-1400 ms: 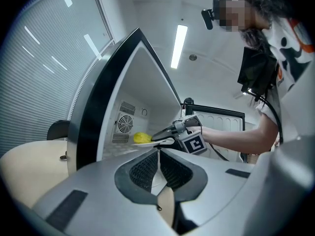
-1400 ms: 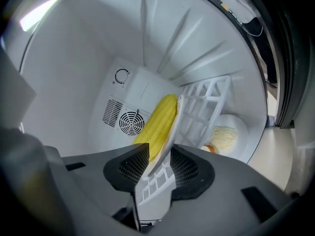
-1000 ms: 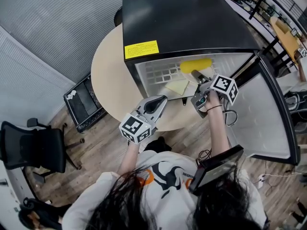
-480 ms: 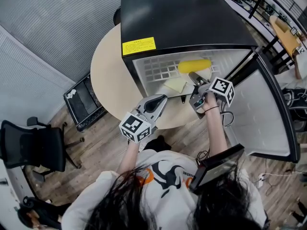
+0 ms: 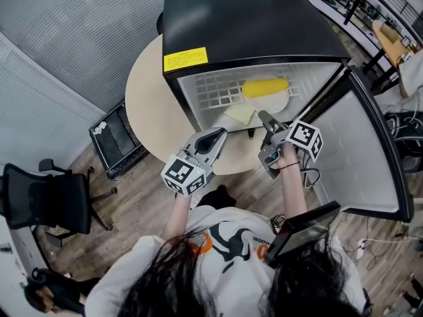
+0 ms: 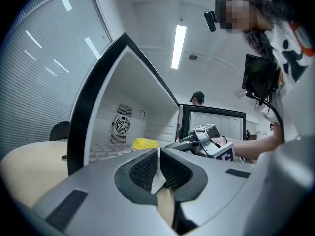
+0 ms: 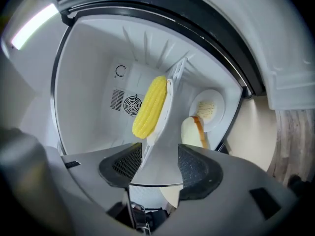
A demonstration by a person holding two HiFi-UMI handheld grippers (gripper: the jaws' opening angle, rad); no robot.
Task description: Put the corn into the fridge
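Round beige table (image 5: 149,104) with a black mini fridge (image 5: 244,25) parked on it, door (image 5: 360,150) swung wide to the right. So the big change – the corn (image 5: 265,86) has been let go. It's now lying on its side on a white plate (image 5: 281,103) up on the wire shelf (image 5: 215,94) inside, towards the right of the compartment, and nothing is touching it. A second ago the right gripper (image 5: 264,119) was reaching into the opening right beside the cob. Now it's been pulled back to just outside the front edge, over the table rim. Its jaws have just been opening and are spread wide, with nothing pinched between the pads – only the shelf and the cob are seen beyond the gap. The left gripper (image 5: 217,136) is parked low by the table edge, jaws pressed together, nothing visibly held, and it hasn't really been moved.

What it means: the placing part looks done. Probably all that's left is the door, which is hanging fully open, so a push on it would be expected next
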